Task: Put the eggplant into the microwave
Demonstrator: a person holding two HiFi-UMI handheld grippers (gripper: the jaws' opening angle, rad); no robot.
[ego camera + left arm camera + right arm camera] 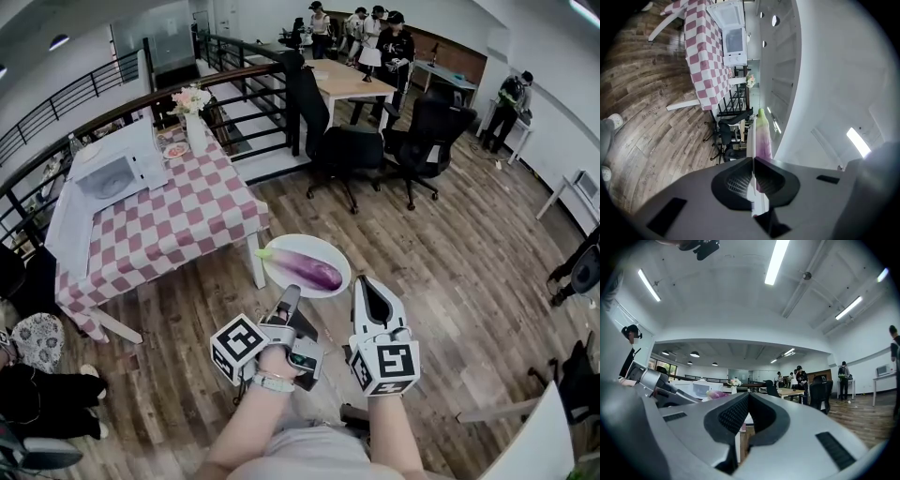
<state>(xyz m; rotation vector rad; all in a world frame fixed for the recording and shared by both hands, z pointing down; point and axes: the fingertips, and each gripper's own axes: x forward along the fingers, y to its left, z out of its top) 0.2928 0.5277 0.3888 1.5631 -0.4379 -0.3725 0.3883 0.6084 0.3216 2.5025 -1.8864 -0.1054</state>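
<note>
Person holding an eggplant on a plate with both grippers

The checkered table (159, 230) is carrying a white microwave (117, 169) at its far left corner. The white plate (281, 272) is hovering just beyond the table's near right corner, with the purple eggplant (309, 270) lying across its middle. The left gripper (292, 292) and right gripper (362, 280) are each clenching the plate's near rim.

Eggplant (314, 270): one
Plate (302, 246): one
Microwave (117, 169): one
Checked table (178, 225): one
Flower vase (196, 131): one
Black office chairs (347, 150): two
Grippers: two: left gripper (292, 293), right gripper (367, 285)
Marker cubes (239, 349): two, one per gripper
People at far end (394, 42): clustered, no sure count
</note>
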